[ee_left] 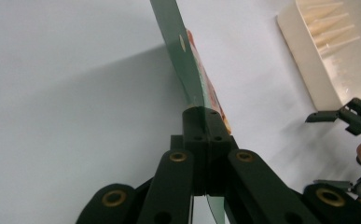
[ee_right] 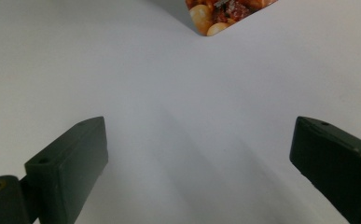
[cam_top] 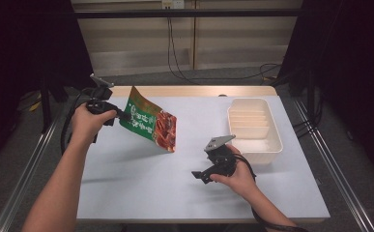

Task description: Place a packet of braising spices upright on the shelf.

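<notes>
Near the front of the white table [cam_top: 141, 193], right of centre, the right gripper [cam_top: 197, 175] rests low with its jaws spread wide on nothing. Farther back at the left, the left gripper [cam_top: 122, 115] pinches the edge of a green snack pouch [cam_top: 151, 124], which hangs tilted above the table. A cream divided tray [cam_top: 254, 128] sits at the far right.

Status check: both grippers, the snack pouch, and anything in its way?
Left gripper shut on the pouch edge, pouch hanging above the table. Right gripper open, nothing between jaws, low over the table. Cream tray at right, apart from pouch.
</notes>
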A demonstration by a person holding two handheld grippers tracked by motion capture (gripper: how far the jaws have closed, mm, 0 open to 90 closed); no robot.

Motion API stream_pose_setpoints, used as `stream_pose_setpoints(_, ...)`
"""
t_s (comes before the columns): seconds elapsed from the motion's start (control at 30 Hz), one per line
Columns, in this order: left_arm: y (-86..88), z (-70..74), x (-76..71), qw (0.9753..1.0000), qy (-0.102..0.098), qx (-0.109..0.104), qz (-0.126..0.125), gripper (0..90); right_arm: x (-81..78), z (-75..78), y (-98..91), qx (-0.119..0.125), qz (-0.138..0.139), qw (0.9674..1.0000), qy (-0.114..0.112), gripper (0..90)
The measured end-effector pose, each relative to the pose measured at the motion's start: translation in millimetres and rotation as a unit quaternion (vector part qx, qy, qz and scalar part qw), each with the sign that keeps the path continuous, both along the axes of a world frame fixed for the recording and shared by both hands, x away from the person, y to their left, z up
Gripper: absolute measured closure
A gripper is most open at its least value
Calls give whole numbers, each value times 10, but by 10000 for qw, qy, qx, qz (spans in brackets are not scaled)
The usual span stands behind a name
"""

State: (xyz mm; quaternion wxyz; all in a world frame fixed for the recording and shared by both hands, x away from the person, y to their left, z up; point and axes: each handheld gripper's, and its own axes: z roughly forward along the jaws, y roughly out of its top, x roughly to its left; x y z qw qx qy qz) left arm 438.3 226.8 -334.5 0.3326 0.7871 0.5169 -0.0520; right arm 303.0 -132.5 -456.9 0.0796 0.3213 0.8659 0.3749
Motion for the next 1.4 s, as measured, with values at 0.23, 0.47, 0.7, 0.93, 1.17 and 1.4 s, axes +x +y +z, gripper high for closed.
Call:
stream_pose_setpoints(0.23,-142,266,-13,9981,-84,329,-511,900,85,147,48,-83,146,9999,-28,40)
stream_pose_setpoints(0.47,-268,457,-59,9952,-138,416,-877,900,221,382,56,-66,178,9998,-109,40)
stream_pose_setpoints(0.7,-404,559,-164,9911,-217,399,-1252,900,381,599,114,-218,225,9992,-240,39)
stream_pose_setpoints(0.93,-492,626,-250,9861,-230,447,-1587,900,542,818,149,-336,344,9982,-364,39)
stream_pose_setpoints(1.17,-583,700,-323,9813,-294,529,-1825,900,676,1004,166,-362,583,9968,-399,67)
stream_pose_setpoints(1.4,-699,792,-419,9739,-346,598,-2163,900,778,1070,169,-344,608,9966,-438,71)
